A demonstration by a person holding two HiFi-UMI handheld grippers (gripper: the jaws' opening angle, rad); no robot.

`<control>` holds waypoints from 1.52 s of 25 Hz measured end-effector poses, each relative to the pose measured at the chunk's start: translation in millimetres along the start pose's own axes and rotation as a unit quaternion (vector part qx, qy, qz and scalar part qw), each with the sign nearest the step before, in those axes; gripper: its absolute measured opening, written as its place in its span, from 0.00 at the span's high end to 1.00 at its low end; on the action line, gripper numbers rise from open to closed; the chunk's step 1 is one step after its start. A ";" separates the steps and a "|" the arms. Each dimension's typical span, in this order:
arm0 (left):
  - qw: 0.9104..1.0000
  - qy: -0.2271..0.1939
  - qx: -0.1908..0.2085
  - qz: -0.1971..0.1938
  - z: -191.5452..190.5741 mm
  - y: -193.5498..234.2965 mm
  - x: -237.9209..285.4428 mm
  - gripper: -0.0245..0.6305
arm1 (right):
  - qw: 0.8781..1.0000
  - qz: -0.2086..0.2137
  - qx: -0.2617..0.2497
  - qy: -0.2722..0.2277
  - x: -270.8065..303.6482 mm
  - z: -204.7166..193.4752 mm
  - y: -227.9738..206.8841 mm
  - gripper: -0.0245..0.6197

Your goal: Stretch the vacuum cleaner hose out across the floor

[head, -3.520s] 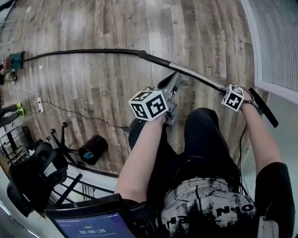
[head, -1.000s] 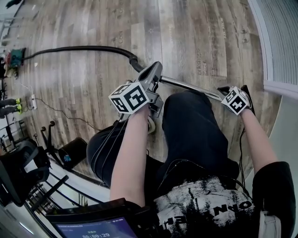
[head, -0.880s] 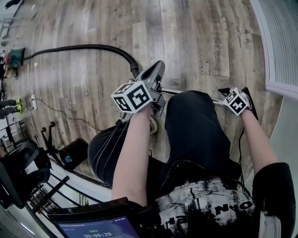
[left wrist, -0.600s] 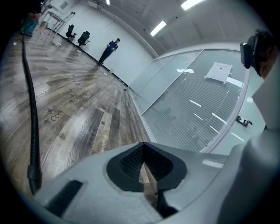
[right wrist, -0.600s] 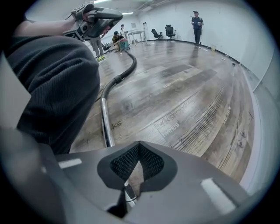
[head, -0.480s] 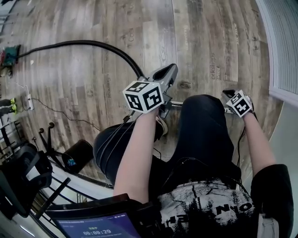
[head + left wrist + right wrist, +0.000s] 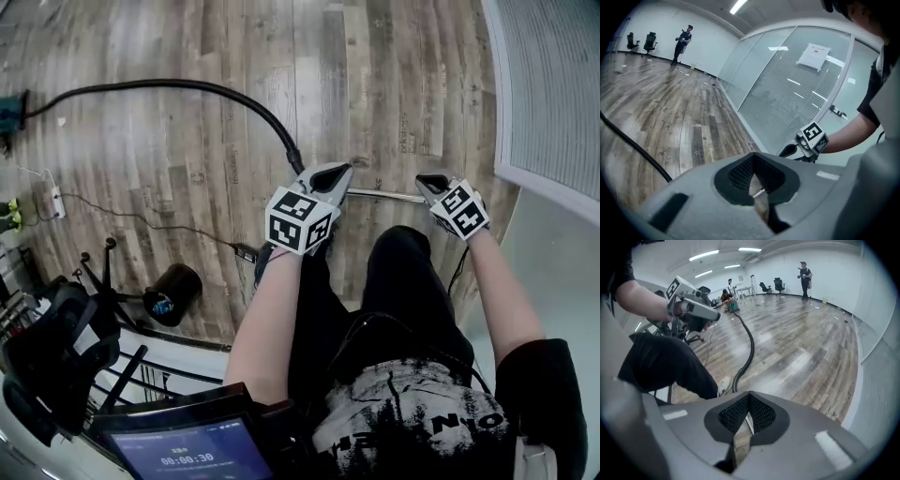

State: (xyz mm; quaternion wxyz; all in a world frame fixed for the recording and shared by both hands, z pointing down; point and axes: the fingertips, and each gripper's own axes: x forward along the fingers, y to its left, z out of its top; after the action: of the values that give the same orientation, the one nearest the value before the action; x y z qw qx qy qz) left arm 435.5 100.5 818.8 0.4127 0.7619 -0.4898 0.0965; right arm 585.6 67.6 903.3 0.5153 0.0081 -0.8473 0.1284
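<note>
Across the wood floor (image 7: 394, 84) the black hose (image 7: 216, 89) bows from the far left to its cuff (image 7: 296, 164) just in front of you, where the thin metal wand (image 7: 382, 195) carries on to the right. Expect it light and limp yet springy, so take the stiff cuff or wand, not the soft ribs. Your left gripper (image 7: 330, 174) and right gripper (image 7: 431, 179) hang over the wand, jaws closed on nothing.
</note>
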 end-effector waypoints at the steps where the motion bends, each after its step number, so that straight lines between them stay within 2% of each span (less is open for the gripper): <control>1: 1.000 -0.002 0.000 -0.003 18.3 -13.6 -18.4 0.96 | 1.000 0.002 -0.001 -0.012 -27.3 24.6 8.3 0.95; 5: 1.000 -0.020 0.017 -0.016 105.5 -54.8 -83.9 0.96 | 0.997 -0.007 0.011 -0.079 -134.1 131.5 25.9 0.95; 7: 0.998 -0.040 0.032 -0.021 153.7 -63.7 -113.2 0.96 | 0.991 -0.013 0.019 -0.135 -177.8 191.7 27.1 0.95; 10: 0.997 -0.067 0.038 -0.033 203.2 -86.1 -156.3 0.96 | 0.977 -0.004 0.033 -0.212 -239.0 259.1 42.8 0.95; 13: 0.991 -0.095 0.078 -0.050 257.3 -105.2 -200.4 0.96 | 0.955 -0.004 0.050 -0.294 -299.7 323.7 53.9 0.95; 15: 0.983 -0.113 0.129 -0.062 300.8 -108.0 -224.2 0.96 | 0.933 -0.014 0.061 -0.354 -334.0 368.5 50.4 0.95; 17: 0.976 -0.124 0.163 -0.069 324.0 -115.2 -242.8 0.96 | 0.912 -0.010 0.073 -0.405 -360.0 395.2 56.3 0.95; 21: 0.968 -0.145 0.194 -0.063 342.3 -129.1 -264.8 0.96 | 0.871 0.018 0.085 -0.483 -394.0 424.7 74.9 0.95; 23: 0.964 -0.161 0.206 -0.052 354.8 -132.8 -274.8 0.96 | 0.861 0.026 0.068 -0.503 -404.2 438.8 82.4 0.95; 26: 0.958 -0.183 0.219 -0.029 366.9 -148.5 -290.4 0.96 | 0.853 0.036 0.029 -0.520 -425.1 445.6 97.5 0.95; 30: 0.949 -0.212 0.231 0.013 370.0 -174.4 -304.7 0.96 | 0.830 0.051 -0.022 -0.555 -463.9 436.4 114.7 0.95; 35: 0.940 -0.252 0.220 0.068 364.4 -228.5 -311.4 0.96 | 0.830 0.116 -0.054 -0.543 -501.8 400.4 128.3 0.95; 38: 0.935 -0.274 0.207 0.091 356.8 -263.8 -310.8 0.96 | 0.824 0.158 -0.062 -0.540 -519.4 380.1 131.8 0.95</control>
State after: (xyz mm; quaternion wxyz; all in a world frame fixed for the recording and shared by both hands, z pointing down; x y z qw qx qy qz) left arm 405.7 97.0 277.9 0.0853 0.7797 -0.6200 0.0202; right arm 478.7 47.6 255.3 -0.0529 -0.0902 -0.9859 0.1305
